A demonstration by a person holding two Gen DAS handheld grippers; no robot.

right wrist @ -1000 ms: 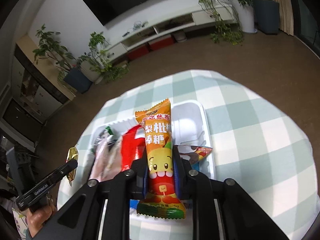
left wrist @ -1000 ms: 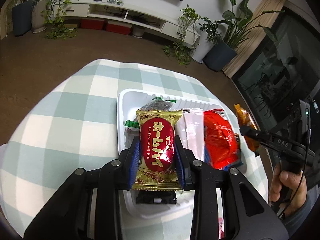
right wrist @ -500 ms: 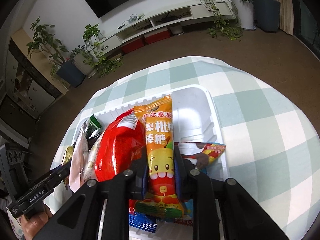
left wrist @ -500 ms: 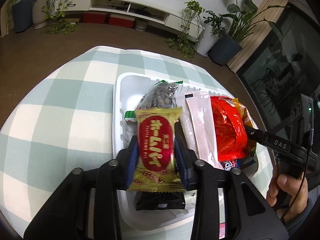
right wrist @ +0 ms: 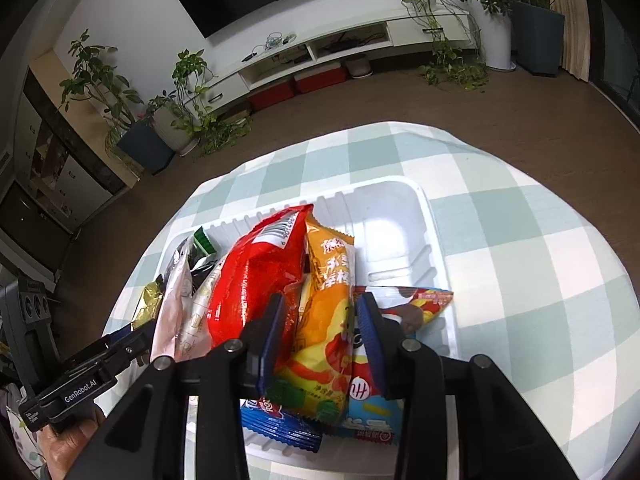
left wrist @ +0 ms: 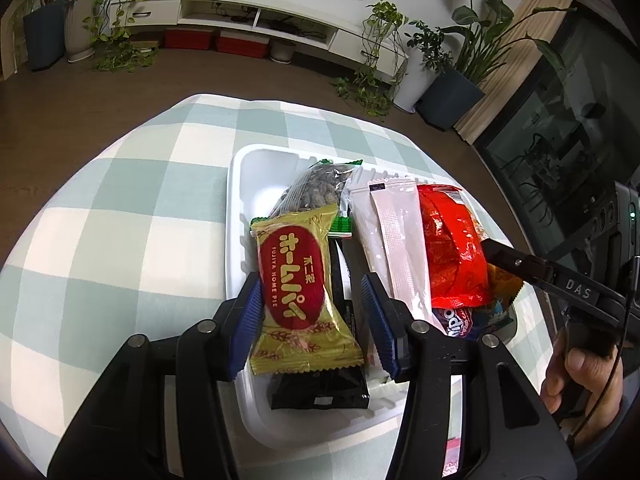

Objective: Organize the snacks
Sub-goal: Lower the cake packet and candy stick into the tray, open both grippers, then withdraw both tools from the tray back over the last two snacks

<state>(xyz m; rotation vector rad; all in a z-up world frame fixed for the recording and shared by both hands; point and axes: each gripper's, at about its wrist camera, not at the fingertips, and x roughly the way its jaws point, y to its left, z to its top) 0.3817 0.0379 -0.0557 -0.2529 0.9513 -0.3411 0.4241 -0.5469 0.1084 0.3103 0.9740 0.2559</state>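
- Hovering over the white tray (left wrist: 236,216): left gripper (left wrist: 314,316), jaws parted and just been opening. Gold-and-red pie packet (left wrist: 298,284) lies between them, leaning on the left pad; clear gap to the right pad, so no squeeze on it.
- Pie packet rests inside the tray at its near-left end, on top of a black packet (left wrist: 320,390) whose lower edge sticks out beneath it.
- Right gripper (right wrist: 322,340) also over the tray, jaws apart and just been opening. Orange candy packet (right wrist: 324,320) sits between the pads, sagging and tilted; pads don't look pressed on it.
- Candy packet is in the tray, mid-to-right section, lying over a blue wrapper (right wrist: 280,424) and a light blue pack (right wrist: 370,412) at the near wall.
- Red bag (right wrist: 256,276) in the tray, just left of the candy packet, touching it.
- Further left in the tray: pale pink sachet (right wrist: 172,312), white stick pack (left wrist: 396,240), clear bag of dark seeds (left wrist: 316,196), green-edged packet (left wrist: 342,226).
- Red-and-yellow packet (right wrist: 420,304) lies flat on the tray floor, right of the right gripper.
- Far-right corner of the tray is bare.
- Tray sits on a green-and-white checked tablecloth (right wrist: 520,248).
- A hand (left wrist: 580,376) holds the right gripper's handle, beside the tray's right end.
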